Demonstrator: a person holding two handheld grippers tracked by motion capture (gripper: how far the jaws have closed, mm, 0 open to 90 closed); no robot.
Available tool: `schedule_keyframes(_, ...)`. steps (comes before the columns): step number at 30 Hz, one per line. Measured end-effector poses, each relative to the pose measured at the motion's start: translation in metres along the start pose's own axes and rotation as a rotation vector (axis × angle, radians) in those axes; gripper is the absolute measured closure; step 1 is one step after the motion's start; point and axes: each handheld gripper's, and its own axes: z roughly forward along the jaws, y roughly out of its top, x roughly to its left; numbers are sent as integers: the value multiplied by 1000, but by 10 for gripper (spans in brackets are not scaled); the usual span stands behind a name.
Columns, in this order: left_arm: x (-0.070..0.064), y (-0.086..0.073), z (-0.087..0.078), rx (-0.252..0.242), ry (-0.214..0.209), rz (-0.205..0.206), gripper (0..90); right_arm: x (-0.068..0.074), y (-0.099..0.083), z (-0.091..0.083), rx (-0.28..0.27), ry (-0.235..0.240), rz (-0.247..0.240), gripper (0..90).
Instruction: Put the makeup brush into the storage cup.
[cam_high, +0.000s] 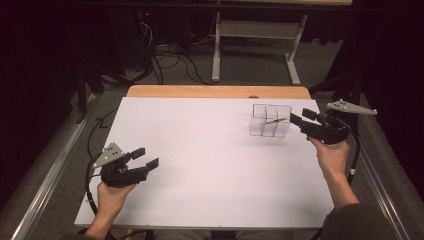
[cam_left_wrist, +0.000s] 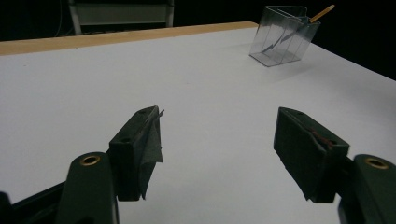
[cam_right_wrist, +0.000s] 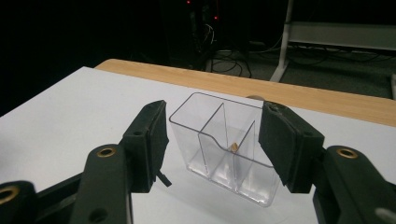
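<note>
Container: clear divided container (cam_high: 270, 120) stands upright near the bench's (cam_high: 210, 165) far right corner, on the white surface.
Contents: thin stick (cam_high: 276, 120) leans in a right-hand compartment, tip over the rim; exact compartment unclear from above.
Right gripper (cam_high: 297, 117): jaws apart, just beside the container's right side, nothing clamped.
Left gripper (cam_high: 146, 156): jaws apart, empty, near the left front edge, well apart from the container.
Right gripper view: the stick's end (cam_right_wrist: 234, 147) appears foreshortened behind a divider.
Left gripper view: stick (cam_left_wrist: 322, 13) tilts outward.

Room's dim, bg nearly black; the white counter (cam_high: 200, 150) takes the overhead light. Soft shadows, pics slightly grainy w/ mild blur.
</note>
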Motion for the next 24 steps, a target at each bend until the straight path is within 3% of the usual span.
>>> schedule_keyframes(24,0,0,0,0,0,0,321,5,-11,-14,-10,29,-10,437)
